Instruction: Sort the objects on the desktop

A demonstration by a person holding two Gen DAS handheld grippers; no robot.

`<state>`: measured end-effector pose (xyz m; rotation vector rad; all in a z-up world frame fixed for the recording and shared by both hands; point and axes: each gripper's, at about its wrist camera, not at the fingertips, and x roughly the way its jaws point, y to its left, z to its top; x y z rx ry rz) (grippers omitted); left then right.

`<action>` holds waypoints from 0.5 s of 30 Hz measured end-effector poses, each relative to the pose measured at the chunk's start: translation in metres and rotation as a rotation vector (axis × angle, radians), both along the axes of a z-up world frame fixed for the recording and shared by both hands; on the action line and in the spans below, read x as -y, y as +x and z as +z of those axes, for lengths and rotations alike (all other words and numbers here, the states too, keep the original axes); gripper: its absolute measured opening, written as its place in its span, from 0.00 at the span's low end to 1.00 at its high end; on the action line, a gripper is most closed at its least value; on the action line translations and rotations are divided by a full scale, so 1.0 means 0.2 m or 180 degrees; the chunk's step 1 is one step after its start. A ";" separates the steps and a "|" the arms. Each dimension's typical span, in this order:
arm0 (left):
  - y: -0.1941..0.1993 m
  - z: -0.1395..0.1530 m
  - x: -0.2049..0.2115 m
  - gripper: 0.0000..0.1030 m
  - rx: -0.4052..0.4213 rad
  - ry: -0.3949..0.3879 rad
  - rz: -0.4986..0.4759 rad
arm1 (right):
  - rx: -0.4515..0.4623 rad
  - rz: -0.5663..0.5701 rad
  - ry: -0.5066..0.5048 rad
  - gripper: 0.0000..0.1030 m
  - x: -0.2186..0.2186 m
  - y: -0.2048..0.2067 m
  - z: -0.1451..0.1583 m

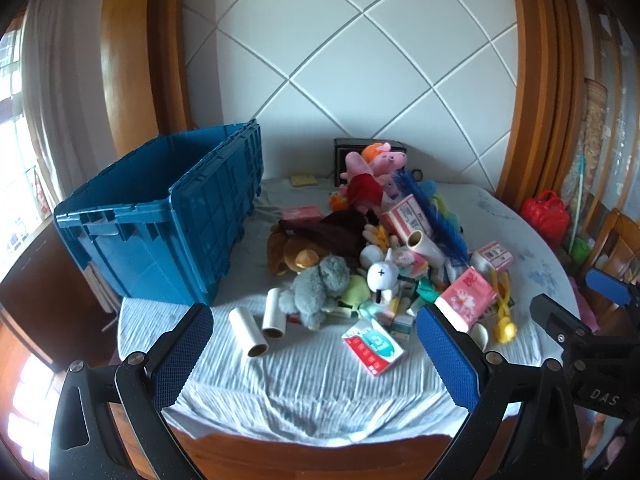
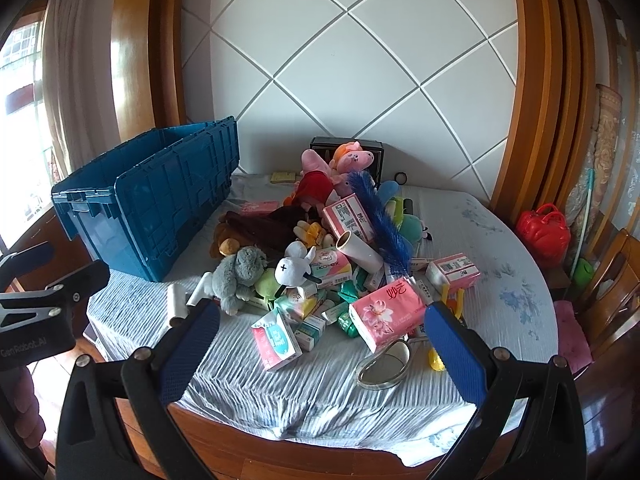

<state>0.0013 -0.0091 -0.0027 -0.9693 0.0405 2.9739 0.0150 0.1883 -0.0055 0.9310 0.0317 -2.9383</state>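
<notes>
Ahead, toy pile [image 1: 380, 248] w/ blue crate [image 1: 168, 216] left; both grippers' fingers [image 2: 192, 344] spread, empty.

Heap of plush toys [image 2: 244, 276], tissue packs [image 2: 386, 312], small boxes — beside open blue crate [image 2: 148, 204], on table

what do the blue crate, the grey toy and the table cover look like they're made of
Blue crate: looks like rigid moulded plastic, given its ribbed walls and slight sheen.
Grey toy: plush fabric, its surface fuzzy and matted, probably soft stuffing inside.
Table cover: thin woven cloth, pale blue, matte and crinkled into fine wrinkles, draping over the table edge. The exact fibre cannot be told.
</notes>
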 end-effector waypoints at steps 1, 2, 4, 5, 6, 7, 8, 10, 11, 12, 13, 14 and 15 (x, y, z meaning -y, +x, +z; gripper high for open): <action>0.00 0.00 0.00 1.00 -0.0006 0.0010 -0.0018 | 0.0006 -0.0007 0.0002 1.00 0.00 -0.01 0.00; 0.00 0.00 -0.01 1.00 -0.0007 0.0014 -0.0025 | 0.0012 -0.0015 0.0005 1.00 -0.01 -0.01 0.00; -0.01 -0.01 -0.01 1.00 0.0002 0.0021 -0.0031 | 0.0030 -0.0029 0.0007 1.00 -0.02 -0.02 -0.01; -0.01 -0.01 -0.01 1.00 0.0012 0.0023 -0.0031 | 0.0042 -0.0036 0.0008 1.00 -0.02 -0.02 -0.01; -0.02 -0.01 -0.02 1.00 0.0022 0.0025 -0.0031 | 0.0051 -0.0039 0.0008 1.00 -0.02 -0.02 -0.01; -0.02 -0.02 -0.02 1.00 0.0034 0.0023 -0.0028 | 0.0059 -0.0041 0.0007 1.00 -0.03 -0.03 -0.02; -0.03 -0.02 -0.02 1.00 0.0046 0.0022 -0.0025 | 0.0068 -0.0046 0.0001 1.00 -0.04 -0.03 -0.02; -0.03 -0.03 -0.03 1.00 0.0056 0.0019 -0.0031 | 0.0083 -0.0053 -0.0003 1.00 -0.05 -0.03 -0.03; -0.03 -0.04 -0.03 1.00 0.0060 0.0018 -0.0036 | 0.0090 -0.0056 -0.0005 1.00 -0.06 -0.03 -0.03; -0.03 -0.04 -0.04 1.00 0.0063 0.0017 -0.0041 | 0.0097 -0.0059 -0.0003 1.00 -0.07 -0.03 -0.03; -0.03 -0.04 -0.04 1.00 0.0066 0.0015 -0.0046 | 0.0103 -0.0059 -0.0004 1.00 -0.07 -0.03 -0.04; -0.03 -0.05 -0.05 1.00 0.0070 0.0014 -0.0051 | 0.0110 -0.0060 -0.0005 1.00 -0.07 -0.03 -0.04; -0.03 -0.05 -0.06 1.00 0.0073 0.0013 -0.0056 | 0.0116 -0.0060 -0.0006 1.00 -0.08 -0.03 -0.05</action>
